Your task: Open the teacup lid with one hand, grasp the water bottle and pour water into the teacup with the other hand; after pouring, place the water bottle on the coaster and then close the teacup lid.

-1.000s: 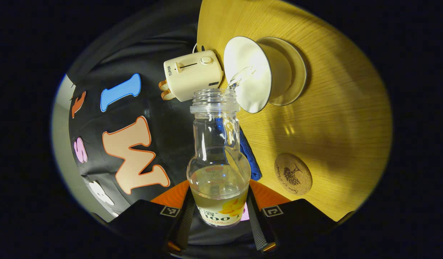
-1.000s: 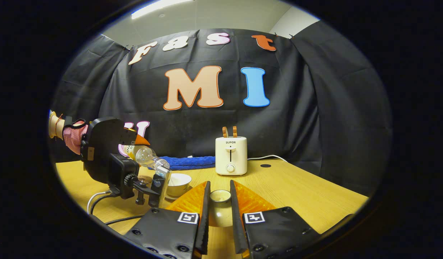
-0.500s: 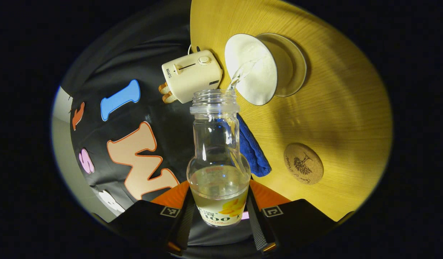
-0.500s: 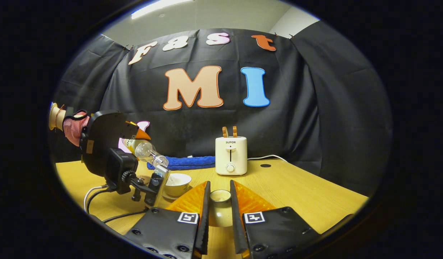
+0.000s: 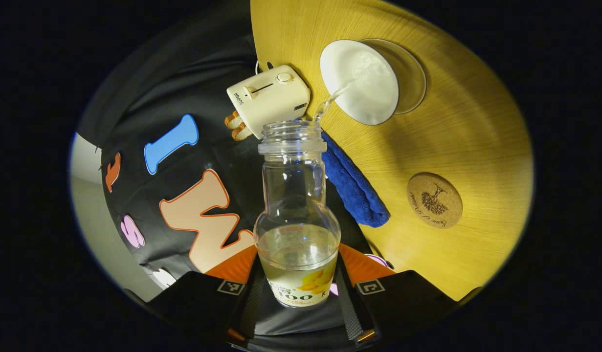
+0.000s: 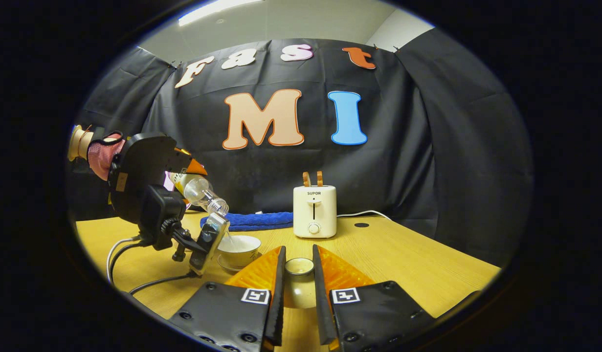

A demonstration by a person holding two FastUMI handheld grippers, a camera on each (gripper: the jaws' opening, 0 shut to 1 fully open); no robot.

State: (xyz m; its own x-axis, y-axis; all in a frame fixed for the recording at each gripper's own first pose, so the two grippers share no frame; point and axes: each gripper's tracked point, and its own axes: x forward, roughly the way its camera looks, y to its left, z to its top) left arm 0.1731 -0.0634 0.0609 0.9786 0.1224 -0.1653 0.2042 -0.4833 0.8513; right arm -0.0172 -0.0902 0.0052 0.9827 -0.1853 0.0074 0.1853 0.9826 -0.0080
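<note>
Since the earlier frames the left claw (image 5: 297, 293) has lifted a bit w/ the water bottle (image 5: 297, 215); teacup (image 5: 360, 80) sits farther from the bottle mouth in the left gripper view, and the stream now arcs a longer way. Left claw is clamped on the bottle's lower body, bottle tilted, a thin stream of water (image 5: 330, 100) landing in the open white teacup on its saucer (image 5: 414, 83). Right claw (image 6: 299, 288) holds the teacup lid (image 6: 299, 281), fingers narrow on both sides, low over the desk (image 6: 403, 259) (well right of the cup).

Risk: stream enters near the cup's rim, so more lift or tilt could spill onto the desk; the toaster (image 5: 266, 100) and blue cloth (image 5: 352, 186) lie close by.

Room: cork coaster (image 5: 434, 200) sits bare, apart from the cup, w/ open desk around it; desk edge runs just beyond the cloth.
</note>
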